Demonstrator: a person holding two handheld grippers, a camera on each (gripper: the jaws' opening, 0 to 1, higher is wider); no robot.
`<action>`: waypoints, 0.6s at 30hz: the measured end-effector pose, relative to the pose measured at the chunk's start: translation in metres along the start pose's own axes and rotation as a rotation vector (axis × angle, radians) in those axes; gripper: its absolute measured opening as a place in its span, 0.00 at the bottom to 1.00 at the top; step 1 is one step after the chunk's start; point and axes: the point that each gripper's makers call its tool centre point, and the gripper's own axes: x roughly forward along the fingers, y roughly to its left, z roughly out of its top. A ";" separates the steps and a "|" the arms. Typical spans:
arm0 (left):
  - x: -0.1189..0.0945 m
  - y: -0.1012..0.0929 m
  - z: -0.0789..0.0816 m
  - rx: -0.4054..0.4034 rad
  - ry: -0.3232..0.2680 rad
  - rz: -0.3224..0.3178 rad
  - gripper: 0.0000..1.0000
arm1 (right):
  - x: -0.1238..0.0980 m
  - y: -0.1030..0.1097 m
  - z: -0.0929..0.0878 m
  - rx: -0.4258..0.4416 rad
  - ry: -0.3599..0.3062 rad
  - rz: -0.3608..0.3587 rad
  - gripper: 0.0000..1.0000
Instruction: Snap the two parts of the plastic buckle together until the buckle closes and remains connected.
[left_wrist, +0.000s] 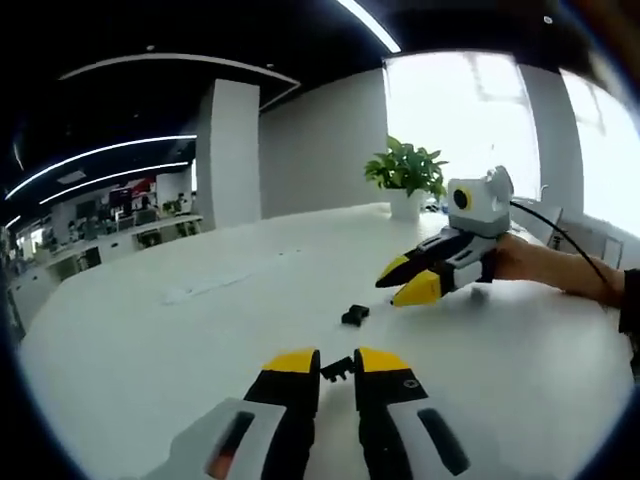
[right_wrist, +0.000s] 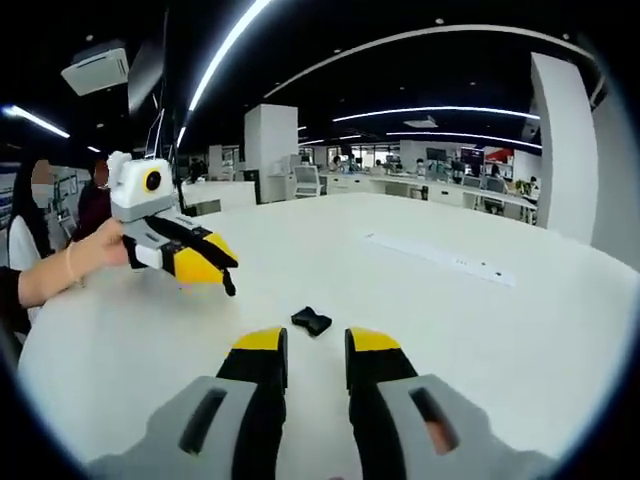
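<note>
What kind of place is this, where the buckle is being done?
Probably an open-plan office: a large white table, rows of desks with monitors behind, strip ceiling lights, and a potted plant.

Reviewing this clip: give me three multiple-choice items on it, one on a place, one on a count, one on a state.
1. Where is the loose buckle part?
A. On the table, ahead of the right gripper
B. In the plant pot
C. Between the right gripper's jaws

2. How many black buckle parts are visible?
A. One
B. Two
C. Four

3. What is the left gripper's state?
A. Wide open, empty
B. Lying on the table
C. Shut on a buckle part

Answers:
1. A, since the loose buckle part lies on the table beyond the open right gripper.
2. B: that one plus the held buckle part.
3. C: the left gripper pinches it at its jaw tips.
</note>
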 end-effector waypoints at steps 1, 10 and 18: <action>-0.002 0.000 0.000 -0.003 -0.004 -0.005 0.13 | 0.001 0.000 0.000 -0.008 0.003 0.000 0.23; -0.020 -0.010 -0.014 0.048 0.043 -0.047 0.12 | 0.017 0.009 -0.001 -0.078 0.044 0.035 0.24; -0.039 -0.023 -0.016 0.075 0.054 -0.119 0.11 | 0.028 0.005 -0.004 -0.069 0.053 0.066 0.24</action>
